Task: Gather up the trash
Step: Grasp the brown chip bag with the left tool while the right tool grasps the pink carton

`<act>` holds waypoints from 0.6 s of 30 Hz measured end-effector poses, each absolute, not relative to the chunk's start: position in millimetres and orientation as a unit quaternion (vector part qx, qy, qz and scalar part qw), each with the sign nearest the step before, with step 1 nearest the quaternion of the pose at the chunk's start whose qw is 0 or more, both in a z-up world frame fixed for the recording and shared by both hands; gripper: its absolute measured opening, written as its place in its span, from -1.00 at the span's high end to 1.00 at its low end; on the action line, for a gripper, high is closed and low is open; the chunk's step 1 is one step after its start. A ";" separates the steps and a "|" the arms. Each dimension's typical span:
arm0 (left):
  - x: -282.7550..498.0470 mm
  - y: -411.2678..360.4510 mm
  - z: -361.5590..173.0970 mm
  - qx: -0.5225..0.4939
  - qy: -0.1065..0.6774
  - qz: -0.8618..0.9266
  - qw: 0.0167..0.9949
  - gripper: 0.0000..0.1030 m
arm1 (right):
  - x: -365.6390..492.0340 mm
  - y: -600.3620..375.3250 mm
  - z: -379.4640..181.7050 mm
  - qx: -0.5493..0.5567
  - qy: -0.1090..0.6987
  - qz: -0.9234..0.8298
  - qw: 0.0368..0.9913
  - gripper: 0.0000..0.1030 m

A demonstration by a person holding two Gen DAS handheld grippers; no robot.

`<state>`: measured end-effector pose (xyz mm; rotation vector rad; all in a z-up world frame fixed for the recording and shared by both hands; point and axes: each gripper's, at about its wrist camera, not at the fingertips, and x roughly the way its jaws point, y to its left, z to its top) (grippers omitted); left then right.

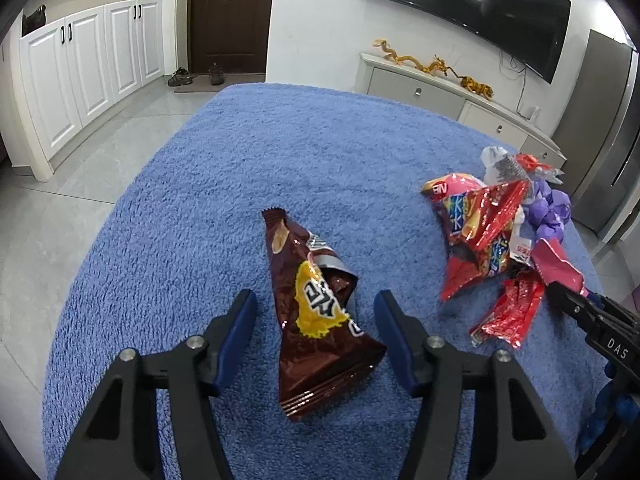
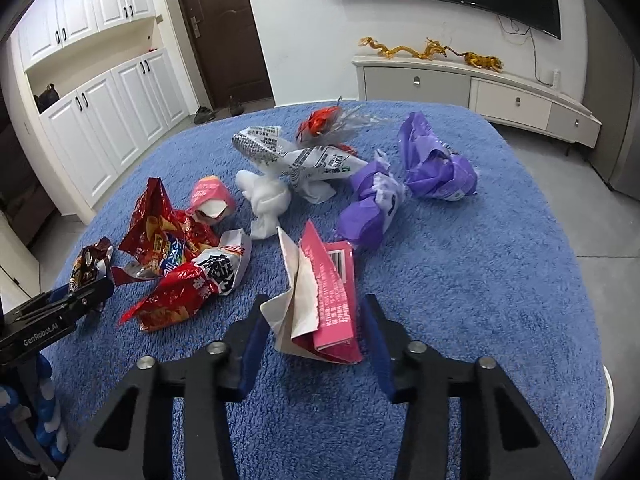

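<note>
A brown snack bag lies on the blue blanket. My left gripper stands open around it: the right pad touches the bag's lower corner and the left pad is apart from it. A torn pink box with a white flap lies between the pads of my right gripper, which is shut on it, the left pad against the flap and the right pad at the pink side. In the left wrist view the right gripper shows at the pink box.
Red snack wrappers, a white printed wrapper, a white crumpled tissue and purple bags lie scattered on the blanket. Beyond its far edge are a TV cabinet, white cupboards and a dark door.
</note>
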<state>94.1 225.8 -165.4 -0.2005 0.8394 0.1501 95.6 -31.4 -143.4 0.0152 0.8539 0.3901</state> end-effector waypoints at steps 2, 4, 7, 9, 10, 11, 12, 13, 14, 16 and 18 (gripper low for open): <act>93.9 226.4 -165.0 -0.098 0.405 0.078 0.906 0.13 | 95.1 -32.1 -143.0 0.008 0.411 0.188 0.892 0.29; 92.8 227.9 -164.5 -0.103 0.404 0.076 0.906 0.22 | 94.3 -34.6 -141.8 0.014 0.409 0.187 0.893 0.31; 89.8 230.7 -163.6 -0.111 0.399 0.073 0.907 0.27 | 88.2 -37.3 -139.4 0.015 0.406 0.182 0.896 0.35; 84.3 234.0 -162.1 -0.121 0.392 0.065 0.910 0.29 | 80.6 -38.6 -137.1 0.014 0.404 0.182 0.896 0.63; 80.9 234.4 -160.4 -0.122 0.387 0.065 0.912 0.29 | 76.2 -39.4 -136.0 0.016 0.404 0.182 0.897 0.63; 76.5 233.3 -158.0 -0.118 0.380 0.067 0.915 0.30 | 70.9 -41.2 -134.6 0.017 0.403 0.182 0.897 0.63; 71.6 230.9 -155.3 -0.111 0.374 0.068 0.918 0.30 | 66.6 -42.0 -133.2 0.018 0.403 0.181 0.897 0.65; 67.2 228.2 -154.3 -0.107 0.371 0.068 0.920 0.30 | 62.7 -43.7 -131.8 0.019 0.402 0.180 0.897 0.66; 61.9 224.0 -153.0 -0.102 0.368 0.067 0.922 0.30 | 59.7 -44.8 -130.6 0.021 0.402 0.180 0.897 0.68; 51.6 217.9 -151.0 -0.097 0.367 0.059 0.923 0.31 | 50.6 -48.1 -125.8 0.029 0.400 0.180 0.898 0.71; 38.8 211.3 -149.1 -0.094 0.367 0.053 0.924 0.31 | 41.6 -50.7 -119.3 0.032 0.394 0.179 0.901 0.72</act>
